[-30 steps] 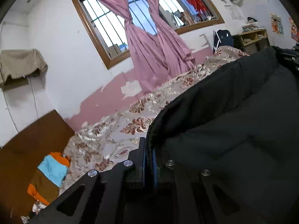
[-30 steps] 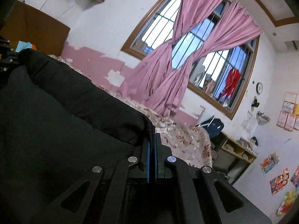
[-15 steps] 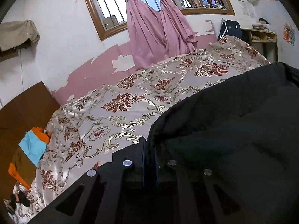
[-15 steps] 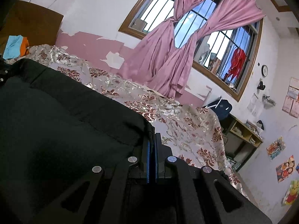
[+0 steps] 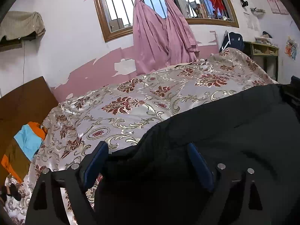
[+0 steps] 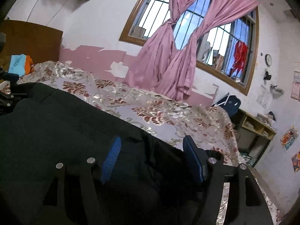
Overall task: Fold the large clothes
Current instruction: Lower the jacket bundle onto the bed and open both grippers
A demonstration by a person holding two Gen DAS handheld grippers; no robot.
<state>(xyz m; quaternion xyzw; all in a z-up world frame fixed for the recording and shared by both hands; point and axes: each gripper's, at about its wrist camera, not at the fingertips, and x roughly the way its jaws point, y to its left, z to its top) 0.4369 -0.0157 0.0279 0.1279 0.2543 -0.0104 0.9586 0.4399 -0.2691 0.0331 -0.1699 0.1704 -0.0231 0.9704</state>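
1. Because both grippers have just let go, the black garment [image 5: 225, 131] lies on the bed with its far edge running across the flowered bedspread [image 5: 131, 101], spread wide between the two tools; what kind of garment it is cannot be told from here.
2. While the cloth settles, the left gripper [image 5: 148, 161] stands spread, its jaws having just been opening; a corner of the dark fabric lies between the blue pads [image 5: 95, 161], but they do not press on it.
3. The right gripper [image 6: 151, 155] is likewise parted, its jaws just opened too, with the garment's other corner loose in the gap between its pads [image 6: 111, 157].
4. Holding one corner at each end would have kept the edge taut and straight, so the release here looks like the laying-down of a fold or a flat spread. How many folds remain I cannot judge.
5. Further out, a folded orange and blue cloth [image 5: 28, 144] rests at the head of the bed by the wooden headboard [image 5: 24, 101], well clear of the work.
6. Behind the bed, pink curtains [image 5: 161, 37] hang knotted at the barred window [image 5: 120, 5], and a dark backpack [image 5: 232, 41] sits near the shelf [image 5: 264, 48].
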